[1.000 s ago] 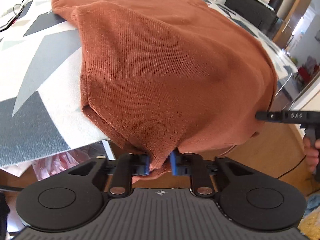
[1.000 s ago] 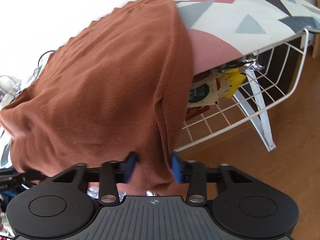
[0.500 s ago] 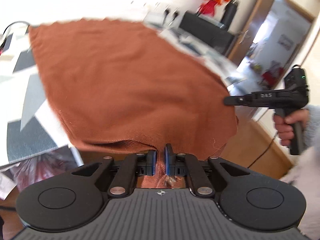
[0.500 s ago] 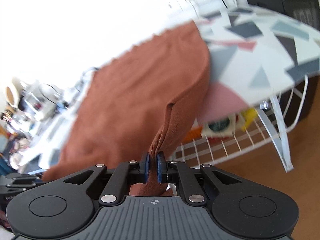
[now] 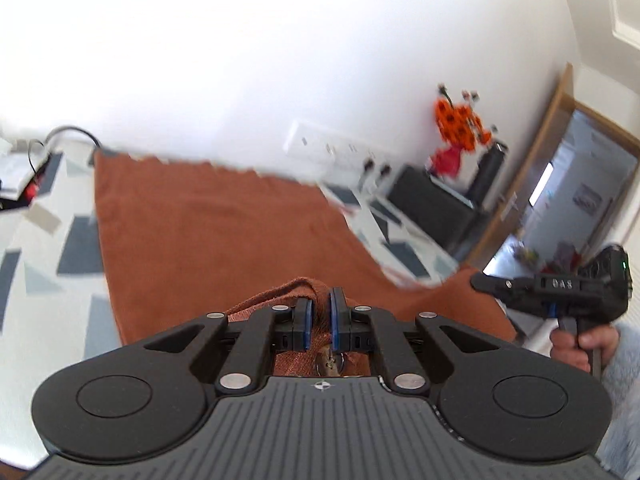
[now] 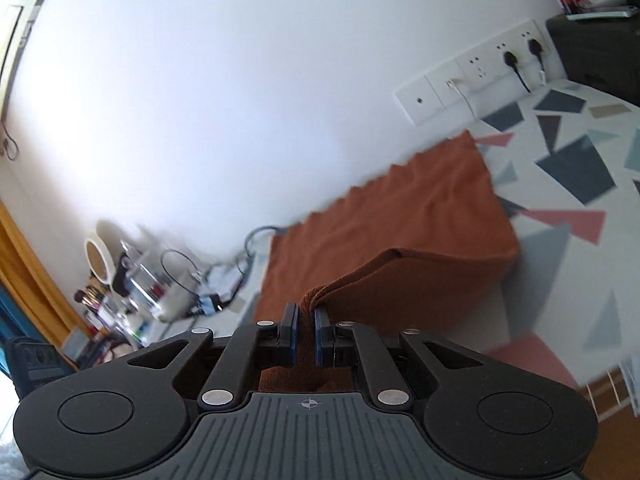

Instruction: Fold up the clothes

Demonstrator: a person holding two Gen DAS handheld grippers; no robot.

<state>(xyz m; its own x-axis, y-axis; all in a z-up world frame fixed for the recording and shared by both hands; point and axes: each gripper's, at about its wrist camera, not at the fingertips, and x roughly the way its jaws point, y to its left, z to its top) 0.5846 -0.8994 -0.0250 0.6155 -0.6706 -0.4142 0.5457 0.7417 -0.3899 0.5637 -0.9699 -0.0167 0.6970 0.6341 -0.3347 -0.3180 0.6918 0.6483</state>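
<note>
A rust-brown knitted garment (image 5: 208,232) lies spread over the patterned table (image 5: 76,248), its far edge against the white wall. My left gripper (image 5: 319,312) is shut on a bunched near corner of it, lifted above the table. In the right wrist view the same garment (image 6: 400,216) rises from the table (image 6: 580,168) in a raised fold, and my right gripper (image 6: 306,326) is shut on its other near corner. The right gripper's body (image 5: 560,284), held by a hand (image 5: 580,344), shows at the right of the left wrist view.
Wall sockets with plugs (image 6: 516,60) sit above the table's far edge. Black boxes (image 5: 432,208) and an orange ornament (image 5: 460,120) stand at the far right. Cables (image 5: 64,140) and cluttered small items (image 6: 152,280) lie at the left end. A doorway (image 5: 576,200) opens on the right.
Both grippers closed on the garment's hanging near edge, then rose with it. The near edge, which drooped over the table's front, is now lifted above the tabletop.
</note>
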